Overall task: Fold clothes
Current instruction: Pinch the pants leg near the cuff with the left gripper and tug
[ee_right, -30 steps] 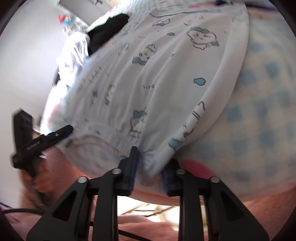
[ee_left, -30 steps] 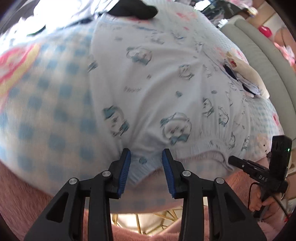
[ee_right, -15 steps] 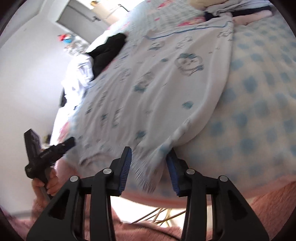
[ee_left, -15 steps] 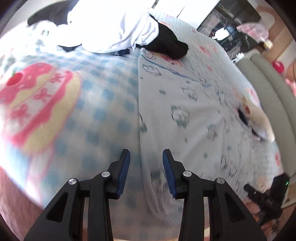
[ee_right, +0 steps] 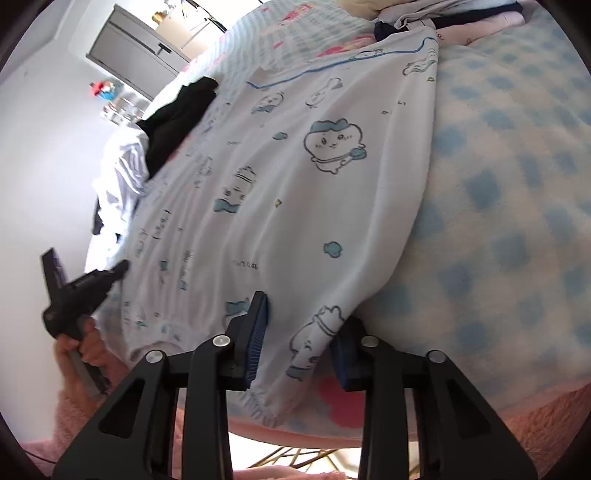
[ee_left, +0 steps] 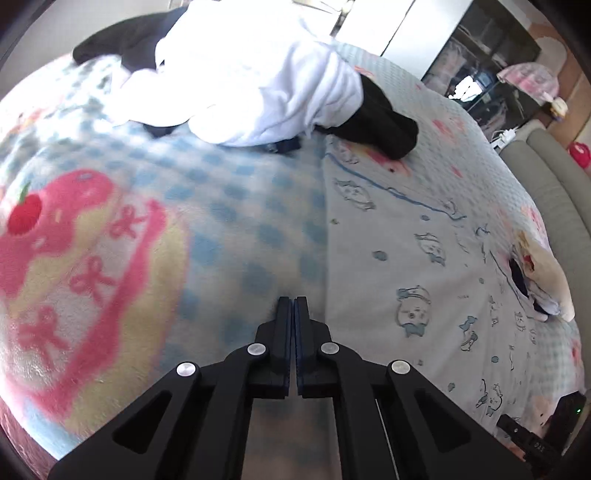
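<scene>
Printed pyjama garment lies spread flat on the checked blanket, its elastic hem at the blanket's near edge and its far end toward the folded pile.

Changes over the last second:
- Left gripper: jaws were apart at the garment's hem, now pressed together with nothing between them, over bare blanket just left of the garment's left edge. It has let go and swung off the cloth.
- Right gripper: was pinched on the near right hem corner; jaws now wide, the corner lying loosely between them, not clamped.

Reading: the garment has been laid out and released; no fold is made yet. Next grasp probably goes to one side edge.

Beyond the garment's far left corner: black garment and white heap, touching each other.
</scene>
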Available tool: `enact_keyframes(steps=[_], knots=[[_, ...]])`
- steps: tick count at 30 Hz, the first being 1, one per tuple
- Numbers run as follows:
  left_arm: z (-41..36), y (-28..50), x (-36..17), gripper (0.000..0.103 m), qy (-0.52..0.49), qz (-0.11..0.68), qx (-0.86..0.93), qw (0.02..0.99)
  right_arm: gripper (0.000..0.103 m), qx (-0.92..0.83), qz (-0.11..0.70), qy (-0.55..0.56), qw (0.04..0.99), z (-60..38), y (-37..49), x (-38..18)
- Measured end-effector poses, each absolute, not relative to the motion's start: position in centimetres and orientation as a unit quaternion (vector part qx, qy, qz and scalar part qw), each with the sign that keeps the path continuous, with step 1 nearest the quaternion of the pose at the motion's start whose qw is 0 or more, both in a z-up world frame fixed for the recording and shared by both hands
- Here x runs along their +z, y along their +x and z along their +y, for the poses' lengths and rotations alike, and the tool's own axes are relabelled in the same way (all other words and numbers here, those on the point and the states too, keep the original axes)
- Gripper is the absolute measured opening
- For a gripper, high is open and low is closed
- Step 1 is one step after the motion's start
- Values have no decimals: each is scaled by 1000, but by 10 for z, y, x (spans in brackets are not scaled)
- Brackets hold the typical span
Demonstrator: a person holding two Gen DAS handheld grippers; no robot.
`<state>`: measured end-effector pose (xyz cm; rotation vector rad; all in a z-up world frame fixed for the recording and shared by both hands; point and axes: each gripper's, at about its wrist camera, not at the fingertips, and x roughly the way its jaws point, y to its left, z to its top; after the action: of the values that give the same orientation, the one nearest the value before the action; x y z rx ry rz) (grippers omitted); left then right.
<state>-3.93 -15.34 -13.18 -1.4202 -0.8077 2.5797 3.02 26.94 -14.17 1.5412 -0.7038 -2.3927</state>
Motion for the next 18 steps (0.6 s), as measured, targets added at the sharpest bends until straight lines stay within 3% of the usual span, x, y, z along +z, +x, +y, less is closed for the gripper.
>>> enact_keyframes(steps=[2,3,4,5,6,8,9,10,12,18], knots=[[-154,-38,-133,4,-463,-267,844,46,29,-812,-229,527,101,269,31,-143],[-154,-38,-133,13,-462,-269,844,47,29,-812,-226,528,101,269,31,-143],[-155,-37,-134,41,-462,-270,843,48,31,-812,-227,527,105,269,31,-142],[-155,-37,-134,55,-461,-272,843,50,34,-811,-233,526,111,268,30,-142],[-156,-36,-135,62,-460,-273,843,51,36,-809,-239,524,118,266,29,-143],[-156,-35,-136,42,-458,-277,843,53,45,-805,-263,515,134,270,28,-145],[-152,-40,-139,14,-463,-267,844,53,45,-803,-270,514,134,271,28,-147],[-150,-44,-141,7,-465,-268,842,57,45,-802,-273,515,133,272,28,-149],[-147,-44,-136,2,-454,-259,851,50,45,-804,-269,514,131,270,28,-149],[-154,-32,-129,2,-460,-233,857,1,45,-811,-248,515,124,260,27,-148]])
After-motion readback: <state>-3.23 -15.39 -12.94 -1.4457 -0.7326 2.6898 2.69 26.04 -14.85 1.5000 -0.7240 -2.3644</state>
